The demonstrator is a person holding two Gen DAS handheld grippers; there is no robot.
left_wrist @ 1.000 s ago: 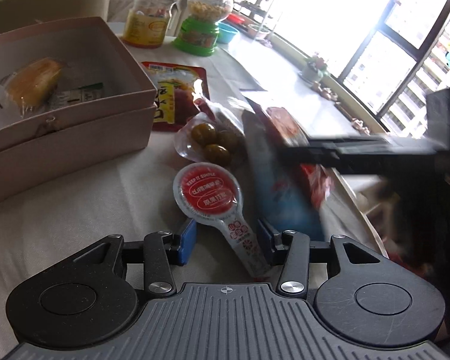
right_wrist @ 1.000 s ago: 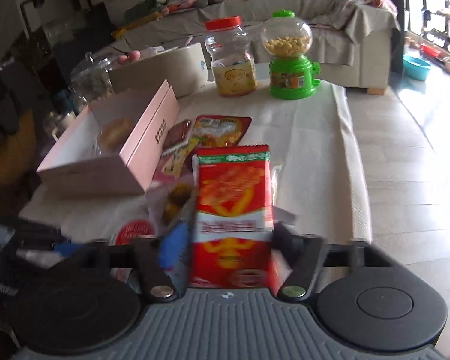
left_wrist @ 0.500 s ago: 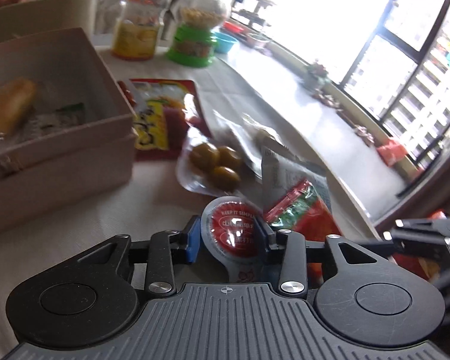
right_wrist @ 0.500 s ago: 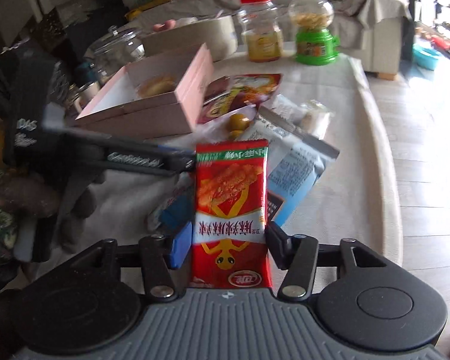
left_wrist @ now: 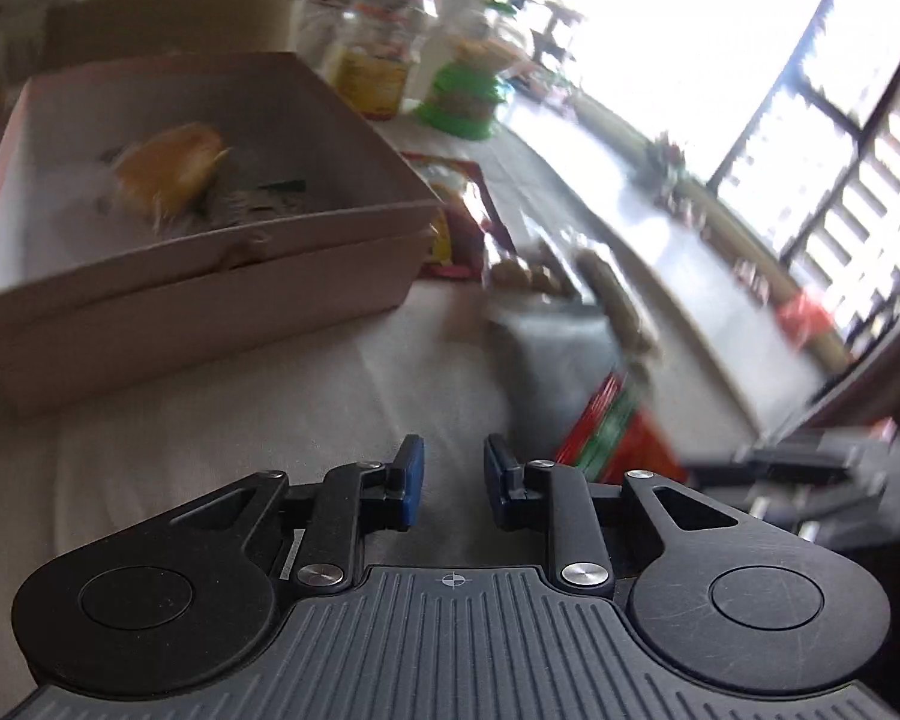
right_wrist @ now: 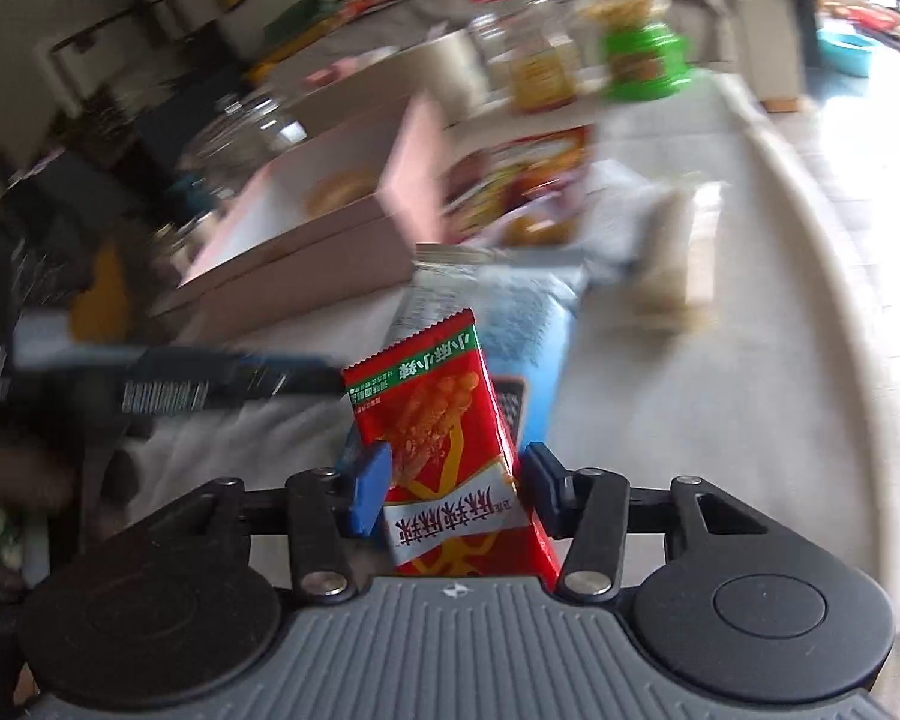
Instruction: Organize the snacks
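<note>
My left gripper [left_wrist: 453, 483] hovers over the white cloth in front of the pink box [left_wrist: 210, 276]; its jaws are closing with nothing between them. A wrapped bun [left_wrist: 168, 174] lies in the box. My right gripper [right_wrist: 456, 489] is shut on a red snack packet [right_wrist: 444, 414], held upright and tilted left, and its jaws are still closing. That packet [left_wrist: 618, 438] also shows at the lower right of the left wrist view. A blue and silver packet [right_wrist: 510, 312] lies on the cloth behind it. The red-lidded jelly cup is out of sight.
A red-lidded jar [right_wrist: 528, 54] and a green candy dispenser [right_wrist: 636, 42] stand at the table's far end. A flat red packet [right_wrist: 522, 168] and a clear packet of brown sticks [right_wrist: 672, 252] lie beside the box. The table edge runs along the right.
The left gripper has drawn back and swung toward the box; the jelly cup that sat between its fingers is gone from view and the jaws have narrowed. The red packet now tilts left.
</note>
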